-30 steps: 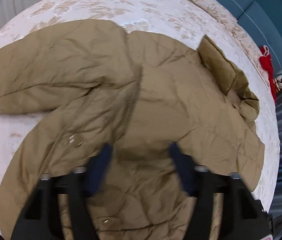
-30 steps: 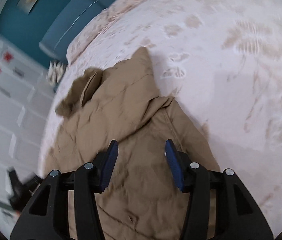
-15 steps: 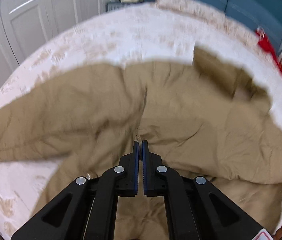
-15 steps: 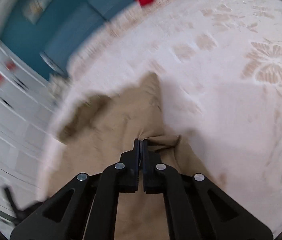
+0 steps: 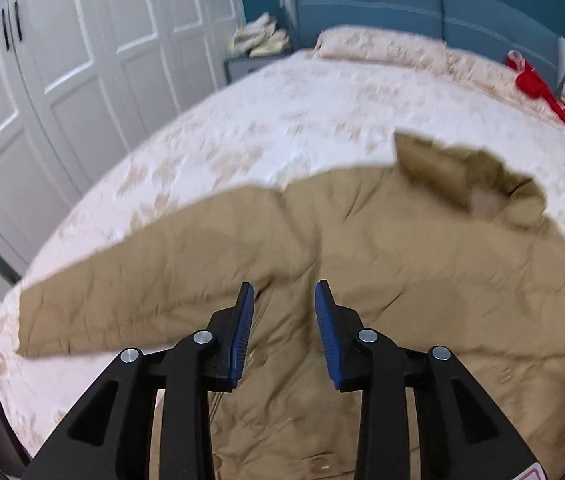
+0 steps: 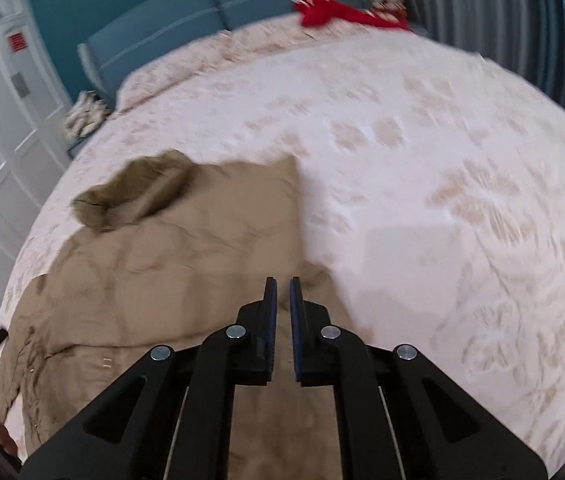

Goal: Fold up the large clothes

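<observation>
A tan quilted jacket point(image 5: 402, 264) lies spread on the bed, its sleeve point(image 5: 130, 292) stretched out to the left and its collar point(image 5: 478, 184) at the far side. My left gripper point(image 5: 284, 292) is open and empty just above the jacket's front. In the right wrist view the jacket point(image 6: 170, 264) lies at the left, collar point(image 6: 134, 196) far left. My right gripper point(image 6: 281, 282) hangs above the jacket's right edge, its jaws a narrow gap apart with no cloth between them.
The bed point(image 5: 266, 120) has a white floral cover point(image 6: 442, 184). White wardrobe doors point(image 5: 62, 60) stand to the left. A blue headboard point(image 5: 422, 4) is at the back, with a red item point(image 6: 334, 10) by the pillows and a nightstand pile point(image 5: 258, 36).
Both grippers were shut on jacket cloth half a second ago. The left has let go and opened wide; the right has parted slightly and released. Both have lifted away from the jacket.
</observation>
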Demonstrator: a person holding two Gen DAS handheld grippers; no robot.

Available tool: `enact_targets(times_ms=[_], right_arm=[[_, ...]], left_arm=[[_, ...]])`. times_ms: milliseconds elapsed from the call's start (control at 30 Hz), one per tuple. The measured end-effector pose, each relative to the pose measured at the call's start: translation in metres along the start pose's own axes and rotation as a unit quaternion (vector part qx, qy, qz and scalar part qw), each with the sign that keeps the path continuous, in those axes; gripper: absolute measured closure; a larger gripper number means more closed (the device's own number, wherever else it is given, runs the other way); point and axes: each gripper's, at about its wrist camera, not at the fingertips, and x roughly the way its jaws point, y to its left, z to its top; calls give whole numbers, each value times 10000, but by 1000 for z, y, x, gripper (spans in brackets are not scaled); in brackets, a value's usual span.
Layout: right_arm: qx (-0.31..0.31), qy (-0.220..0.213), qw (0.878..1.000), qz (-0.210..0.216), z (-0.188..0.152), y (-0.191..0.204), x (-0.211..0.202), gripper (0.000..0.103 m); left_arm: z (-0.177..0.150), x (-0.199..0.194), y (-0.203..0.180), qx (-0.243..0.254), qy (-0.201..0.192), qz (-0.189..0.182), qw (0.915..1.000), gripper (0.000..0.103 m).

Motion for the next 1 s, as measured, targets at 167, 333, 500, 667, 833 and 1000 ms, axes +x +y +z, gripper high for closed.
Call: enact_targets(times_ms=[167,333,500,667,833,1000], right_arm=[[-770,5,9965,319,2,63,11,96],[-1079,441,9924,402,-20,93,44,97],[-1199,824,9889,311,-47,95,75,98],[-1070,785,9904,396,-57,86,80,100],[-1182,659,9903,314,-63,87,84,100],[-1239,541,9905,257,-67,93,86,100]], left_arm=[[15,1,-55,209,46,-484,9986,65],[-11,41,-97,496,575,-459,9961,65],[-38,64,-103,542,687,-334,9956,60],[-50,69,-106,577,552,-223,9966,54],[-55,72,-107,612,380,-154,9973,54],[-60,74,-107,581,236,-160,9979,53]])
